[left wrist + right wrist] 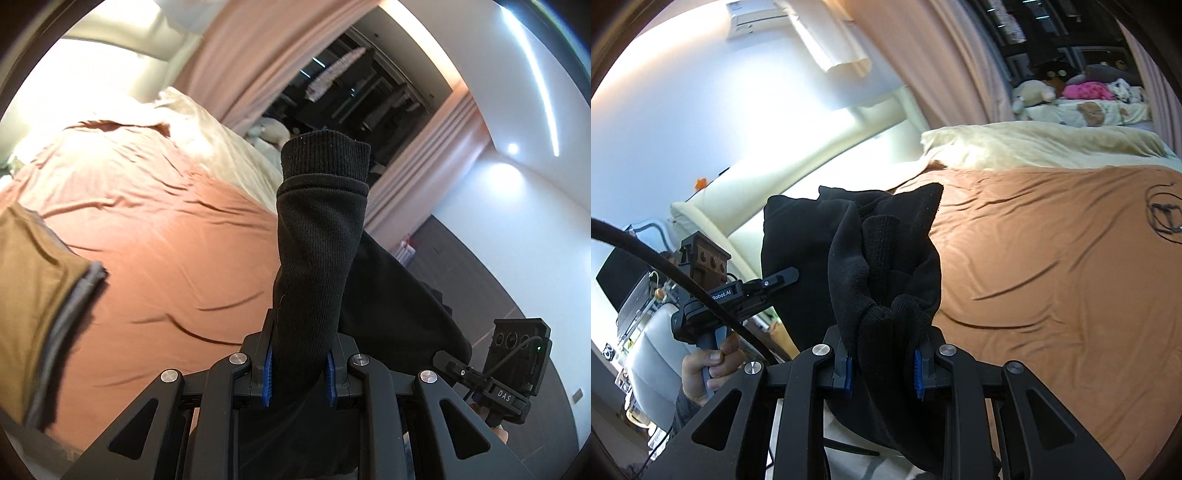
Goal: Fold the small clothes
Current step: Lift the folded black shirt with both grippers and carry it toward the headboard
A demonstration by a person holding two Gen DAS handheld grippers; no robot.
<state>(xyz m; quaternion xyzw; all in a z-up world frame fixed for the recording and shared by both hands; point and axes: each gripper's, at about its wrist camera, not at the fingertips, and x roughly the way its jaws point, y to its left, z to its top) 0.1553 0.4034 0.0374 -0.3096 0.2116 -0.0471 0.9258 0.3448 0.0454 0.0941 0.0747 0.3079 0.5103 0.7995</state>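
A black knit garment (317,236) with a ribbed cuff is pinched between the blue pads of my left gripper (300,373), which is shut on it; the cuff stands up past the fingers. In the right wrist view another bunched part of the same black garment (886,266) sits between the pads of my right gripper (882,373), shut on it too. Both hold the cloth in the air above a bed with a rust-orange sheet (155,240). The left gripper's body and the hand on its handle (709,362) show at the left of the right wrist view.
An olive-brown garment with a grey edge (33,288) lies at the left on the orange sheet (1052,277). A cream blanket (1034,144) covers the bed's far end, with pink curtains (942,62) and stuffed toys (1034,92) behind. A black cable (665,266) crosses at left.
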